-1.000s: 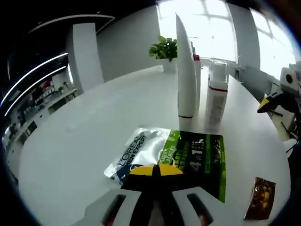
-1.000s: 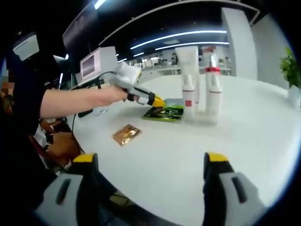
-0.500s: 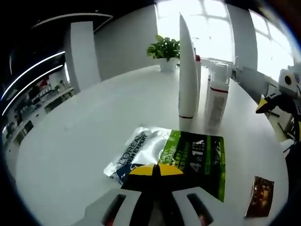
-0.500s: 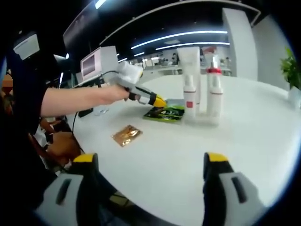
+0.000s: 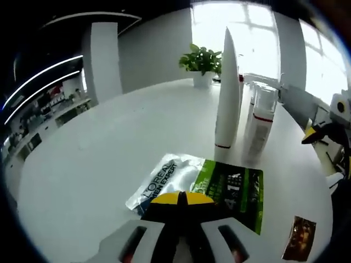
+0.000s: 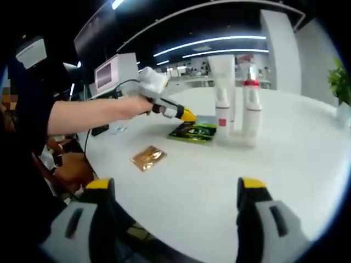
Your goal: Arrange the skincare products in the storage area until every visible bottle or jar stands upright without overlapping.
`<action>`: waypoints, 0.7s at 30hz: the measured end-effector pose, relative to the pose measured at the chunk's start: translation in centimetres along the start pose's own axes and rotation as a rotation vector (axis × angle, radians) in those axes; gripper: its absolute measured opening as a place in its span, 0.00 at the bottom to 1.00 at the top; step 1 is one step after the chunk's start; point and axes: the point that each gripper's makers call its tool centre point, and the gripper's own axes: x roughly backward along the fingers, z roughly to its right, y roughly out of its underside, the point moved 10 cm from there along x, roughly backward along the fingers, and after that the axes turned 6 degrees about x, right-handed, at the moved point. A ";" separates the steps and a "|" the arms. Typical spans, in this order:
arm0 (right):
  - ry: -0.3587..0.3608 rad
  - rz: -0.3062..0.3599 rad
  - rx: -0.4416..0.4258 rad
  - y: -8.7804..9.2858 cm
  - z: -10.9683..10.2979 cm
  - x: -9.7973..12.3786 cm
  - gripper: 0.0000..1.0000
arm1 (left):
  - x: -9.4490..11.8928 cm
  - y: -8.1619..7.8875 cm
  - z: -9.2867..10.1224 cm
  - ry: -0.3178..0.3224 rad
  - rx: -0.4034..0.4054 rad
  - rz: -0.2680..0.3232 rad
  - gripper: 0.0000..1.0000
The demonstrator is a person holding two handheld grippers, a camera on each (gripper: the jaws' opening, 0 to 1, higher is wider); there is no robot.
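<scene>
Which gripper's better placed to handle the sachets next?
Left. The left gripper hangs, jaws closed, right over the green sachet and silver L'Oreal sachet. The right gripper is open, back at the table edge.

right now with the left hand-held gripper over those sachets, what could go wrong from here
1. The left hand-held gripper, jaws shut, hovers by the green sachet just in front of the tall white tube. A forward push could topple that tube, which stands on a narrow base.
2. The clear-capped bottle stands close beside the tube, so one falling may knock over the other.
3. The green sachet overlaps the silver L'Oreal sachet; dragging one could shift both.
</scene>
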 end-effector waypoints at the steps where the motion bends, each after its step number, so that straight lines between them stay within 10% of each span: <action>1: 0.000 0.000 0.000 0.0 0.0 0.0 0.93 | -0.2 0.2 0.0 -0.002 -0.016 -0.014 0.00; 21: 0.005 -0.007 -0.004 0.0 0.0 -0.1 0.92 | -0.1 0.5 -0.3 0.029 -0.022 0.001 0.00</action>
